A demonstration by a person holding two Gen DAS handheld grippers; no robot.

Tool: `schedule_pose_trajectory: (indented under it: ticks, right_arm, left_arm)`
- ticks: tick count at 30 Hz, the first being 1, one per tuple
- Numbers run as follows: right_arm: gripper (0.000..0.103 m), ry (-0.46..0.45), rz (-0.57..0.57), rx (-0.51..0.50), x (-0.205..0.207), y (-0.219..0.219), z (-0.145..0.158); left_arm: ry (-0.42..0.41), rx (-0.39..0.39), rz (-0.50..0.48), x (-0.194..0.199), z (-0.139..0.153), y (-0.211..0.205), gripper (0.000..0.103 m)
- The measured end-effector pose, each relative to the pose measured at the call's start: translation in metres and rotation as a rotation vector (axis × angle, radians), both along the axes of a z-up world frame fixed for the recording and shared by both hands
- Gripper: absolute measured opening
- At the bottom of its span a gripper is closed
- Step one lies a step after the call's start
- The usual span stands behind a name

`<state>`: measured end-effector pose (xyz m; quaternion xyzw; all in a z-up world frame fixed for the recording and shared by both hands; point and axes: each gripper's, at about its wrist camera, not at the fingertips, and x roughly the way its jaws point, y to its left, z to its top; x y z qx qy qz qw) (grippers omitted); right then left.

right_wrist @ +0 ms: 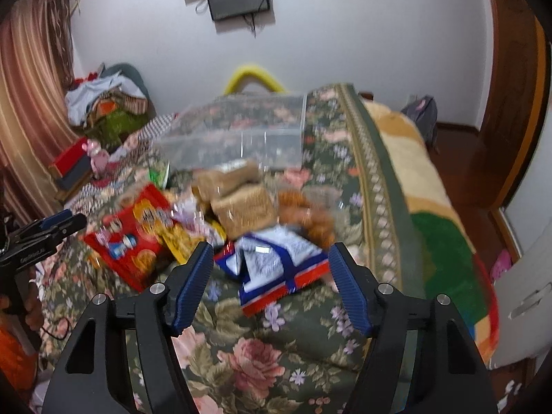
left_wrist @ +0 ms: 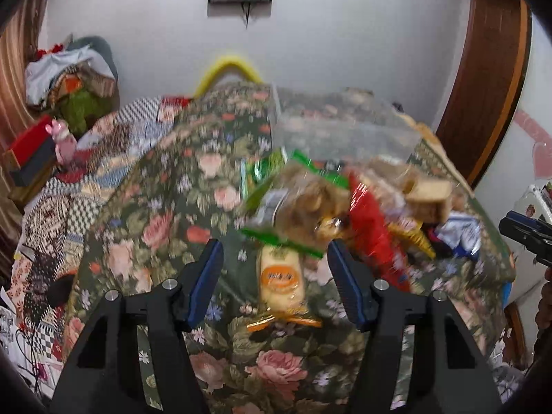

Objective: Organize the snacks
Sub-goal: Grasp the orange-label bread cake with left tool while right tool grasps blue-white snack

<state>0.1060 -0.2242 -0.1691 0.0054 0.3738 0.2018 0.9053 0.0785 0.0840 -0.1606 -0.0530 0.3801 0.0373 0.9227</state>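
Nothing looks sorted yet: both the left gripper [left_wrist: 274, 269] and right gripper [right_wrist: 269, 276] hang spread and empty, the snack pile [right_wrist: 220, 214] lies ahead of them, and the clear bin [right_wrist: 238, 134] beyond seems empty through the blur.

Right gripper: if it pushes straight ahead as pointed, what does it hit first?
Most likely the white-and-blue snack packet with orange edges, lying between the open fingers of the right gripper on the floral bedspread. The frame is blurred, so depth is uncertain.

A bed covered by a dark green floral blanket [right_wrist: 276, 355] carries everything. On it rest a clear plastic bin [right_wrist: 238, 138], a red snack bag [right_wrist: 131, 241], a blue-and-white packet [right_wrist: 276, 269], wrapped brown biscuit packs [right_wrist: 241, 207], and a yellow cake packet [left_wrist: 281, 276].
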Motion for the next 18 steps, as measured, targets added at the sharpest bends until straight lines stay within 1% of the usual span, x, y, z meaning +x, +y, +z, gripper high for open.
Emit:
schedule_pose_trajectory:
  ticks: [5,10,11,13,14,16,17,18]
  right_arm:
    - [0.066,0.089,0.019,0.0,0.014,0.003,-0.021]
    - [0.066,0.129,0.016,-0.009,0.025,0.004,-0.031]
    - [0.066,0.131,0.016,-0.011,0.027,0.006,-0.034]
    - [0.066,0.14,0.019,-0.018,0.031,0.007,-0.036]
    - [0.066,0.144,0.02,-0.026,0.034,0.008,-0.038]
    - [0.074,0.151,0.026,-0.026,0.038,0.009,-0.04]
    - [0.075,0.152,0.027,-0.026,0.039,0.011,-0.04]
    - [0.078,0.152,0.027,-0.029,0.041,0.012,-0.041]
  left_arm:
    - [0.075,-0.018,-0.01,0.014,-0.028,0.003,0.063]
    - [0.12,-0.011,-0.021,0.028,-0.048,0.005,0.062]
    - [0.126,-0.01,-0.023,0.03,-0.051,0.005,0.06]
    - [0.149,-0.023,-0.04,0.036,-0.059,0.006,0.05]
    - [0.157,-0.028,-0.044,0.039,-0.062,0.006,0.048]
    - [0.158,-0.019,-0.042,0.042,-0.066,0.006,0.045]
    - [0.153,-0.009,-0.044,0.042,-0.066,0.004,0.043]
    - [0.15,-0.003,-0.048,0.042,-0.066,0.003,0.039]
